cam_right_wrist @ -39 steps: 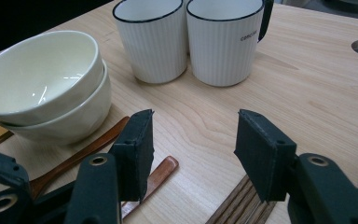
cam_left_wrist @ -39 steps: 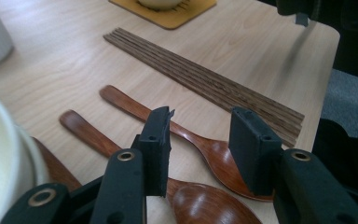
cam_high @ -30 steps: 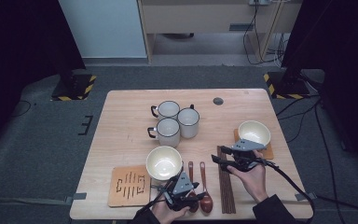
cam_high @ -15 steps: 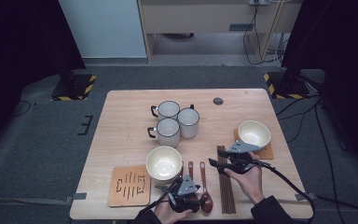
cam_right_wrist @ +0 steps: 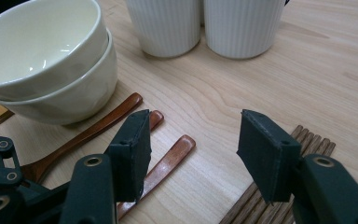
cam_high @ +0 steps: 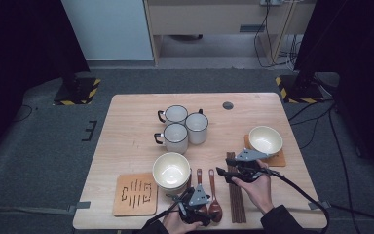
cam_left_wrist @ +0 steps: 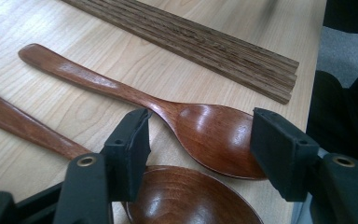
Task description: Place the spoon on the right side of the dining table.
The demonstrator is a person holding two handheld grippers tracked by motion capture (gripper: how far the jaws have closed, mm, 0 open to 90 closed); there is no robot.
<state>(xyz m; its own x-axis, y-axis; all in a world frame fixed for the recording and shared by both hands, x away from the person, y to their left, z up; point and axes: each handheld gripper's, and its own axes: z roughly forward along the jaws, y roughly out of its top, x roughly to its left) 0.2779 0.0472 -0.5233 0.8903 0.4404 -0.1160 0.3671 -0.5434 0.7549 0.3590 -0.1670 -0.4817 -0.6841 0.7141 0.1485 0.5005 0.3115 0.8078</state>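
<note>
Two unmarked wooden spoons (cam_left_wrist: 205, 130) lie under the parted left tongs (cam_left_wrist: 200, 140).

In the left gripper view, the nearer dark-brown wooden spoon (cam_left_wrist: 186, 200) runs off the bottom edge, its bowl half hidden behind the left tool (cam_left_wrist: 200, 144). In the right gripper view, the bundle of dark wooden chopsticks (cam_right_wrist: 279, 186) sits largely behind the right tool (cam_right_wrist: 193, 140), and two ribbed white mugs (cam_right_wrist: 168, 23) are cut off at the top.
</note>
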